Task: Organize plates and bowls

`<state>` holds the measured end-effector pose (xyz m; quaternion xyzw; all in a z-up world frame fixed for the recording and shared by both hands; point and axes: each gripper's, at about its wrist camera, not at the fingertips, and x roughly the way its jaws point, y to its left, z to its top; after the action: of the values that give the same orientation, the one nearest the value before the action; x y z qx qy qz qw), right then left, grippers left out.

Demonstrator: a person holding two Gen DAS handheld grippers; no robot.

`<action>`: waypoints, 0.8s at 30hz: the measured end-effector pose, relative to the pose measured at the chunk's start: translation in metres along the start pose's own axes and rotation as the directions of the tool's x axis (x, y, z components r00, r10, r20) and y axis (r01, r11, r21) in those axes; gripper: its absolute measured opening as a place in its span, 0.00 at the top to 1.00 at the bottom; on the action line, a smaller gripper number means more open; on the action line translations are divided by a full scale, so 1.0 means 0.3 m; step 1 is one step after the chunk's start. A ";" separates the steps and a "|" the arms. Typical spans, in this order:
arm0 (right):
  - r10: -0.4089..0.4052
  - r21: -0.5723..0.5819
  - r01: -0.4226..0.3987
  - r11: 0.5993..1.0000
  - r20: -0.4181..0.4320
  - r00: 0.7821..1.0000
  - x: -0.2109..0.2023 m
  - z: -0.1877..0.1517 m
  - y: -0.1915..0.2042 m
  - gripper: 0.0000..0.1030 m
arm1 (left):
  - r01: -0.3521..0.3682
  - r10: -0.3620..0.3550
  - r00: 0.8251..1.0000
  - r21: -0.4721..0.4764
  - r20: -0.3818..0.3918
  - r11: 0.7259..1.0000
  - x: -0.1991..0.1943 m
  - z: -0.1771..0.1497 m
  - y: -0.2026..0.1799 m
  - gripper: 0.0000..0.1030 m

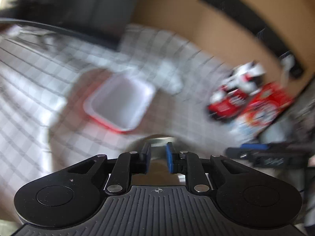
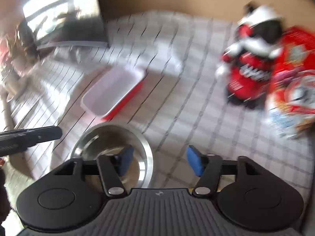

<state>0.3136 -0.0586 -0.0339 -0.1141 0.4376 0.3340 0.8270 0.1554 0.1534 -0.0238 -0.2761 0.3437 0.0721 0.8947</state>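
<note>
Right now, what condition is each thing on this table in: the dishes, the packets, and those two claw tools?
Steel bowl: upright, empty, on the checked cloth.
Red square dish: upright, empty, apart from the bowl.
Snack packets: lying in a heap at the cloth's far side.
Left gripper: jaws narrow, above the bowl's rim; a grip cannot be told.
Right gripper: open, holding nothing.

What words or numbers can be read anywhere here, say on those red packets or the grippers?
None can be read for certain.
Red and black snack bag: large white lettering, too blurred to read.
Red and white printed packet: round graphics and print, too blurred.
Black side of the other gripper at the left view's right edge: pale markings, smeared and unreadable.
Red-rimmed white square dish and shiny steel bowl: no text visible.
</note>
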 end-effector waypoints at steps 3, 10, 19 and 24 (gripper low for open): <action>-0.090 -0.017 0.091 0.996 0.069 0.994 -0.068 -0.061 -0.057 0.36 | 0.241 -0.245 0.969 -0.082 -0.041 0.967 0.027 -0.025 -0.049 0.87; -0.146 0.117 0.129 0.985 0.149 0.978 -0.220 -0.211 -0.226 0.36 | 0.311 -0.300 0.943 0.065 -0.143 0.948 0.094 -0.098 -0.271 0.87; -0.126 0.299 0.085 0.951 0.121 0.985 -0.241 -0.430 -0.354 0.36 | 0.148 -0.094 0.976 0.281 -0.195 0.948 0.105 -0.154 -0.472 0.83; -0.077 0.366 0.037 0.930 0.095 0.992 -0.151 -0.491 -0.365 0.37 | 0.019 0.082 0.960 0.354 -0.268 0.935 0.187 -0.160 -0.518 0.82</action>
<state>0.2718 -0.2321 -0.0959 0.0461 0.4429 0.2287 0.8657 0.2195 -0.0061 -0.0208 -0.1127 0.4777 -0.0160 0.8711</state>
